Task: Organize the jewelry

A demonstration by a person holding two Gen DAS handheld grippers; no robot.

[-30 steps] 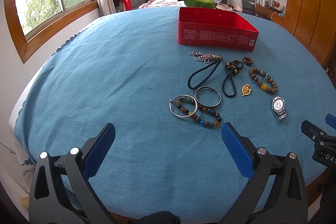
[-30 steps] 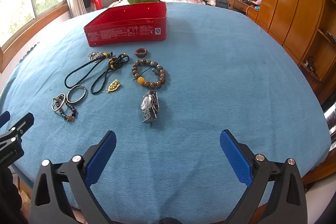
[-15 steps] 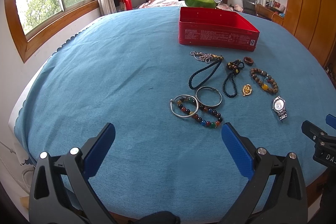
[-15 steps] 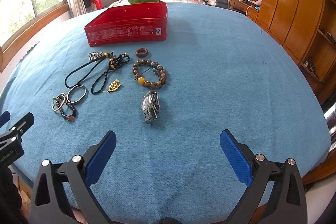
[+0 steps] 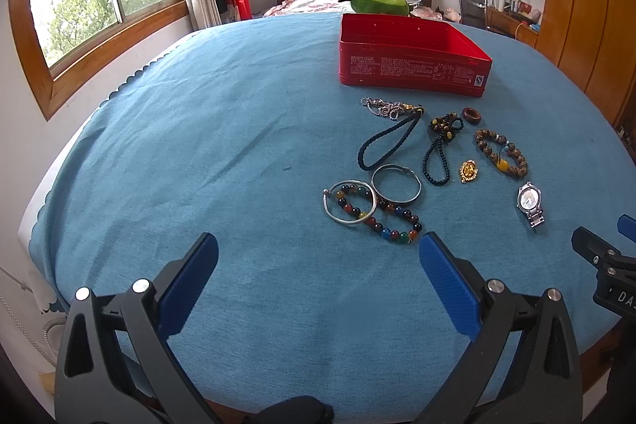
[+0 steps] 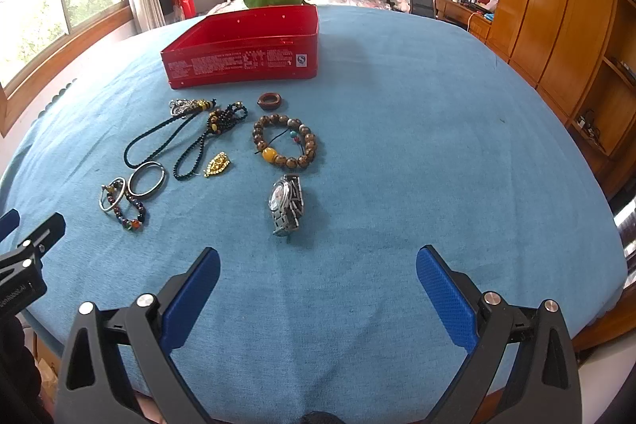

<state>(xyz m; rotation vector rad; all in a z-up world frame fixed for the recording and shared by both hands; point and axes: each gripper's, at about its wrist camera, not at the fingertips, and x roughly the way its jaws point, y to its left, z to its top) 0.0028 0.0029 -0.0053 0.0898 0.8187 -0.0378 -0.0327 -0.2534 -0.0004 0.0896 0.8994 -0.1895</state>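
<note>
Red box (image 5: 413, 66), blue tablecloth (image 5: 238, 146), silver watch (image 6: 286, 203), multicoloured bead bracelet (image 5: 381, 215), gold pendant (image 6: 216, 165)

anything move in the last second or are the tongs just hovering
Almost nothing changed. The left tongs drifted very slightly, so the red box and jewelry sit a touch lower in that view; the right tongs held steady. Both stayed open and empty, nothing was gripped or released. The watch, wooden bead bracelet and the rest lie where they were on the blue cloth.
</note>
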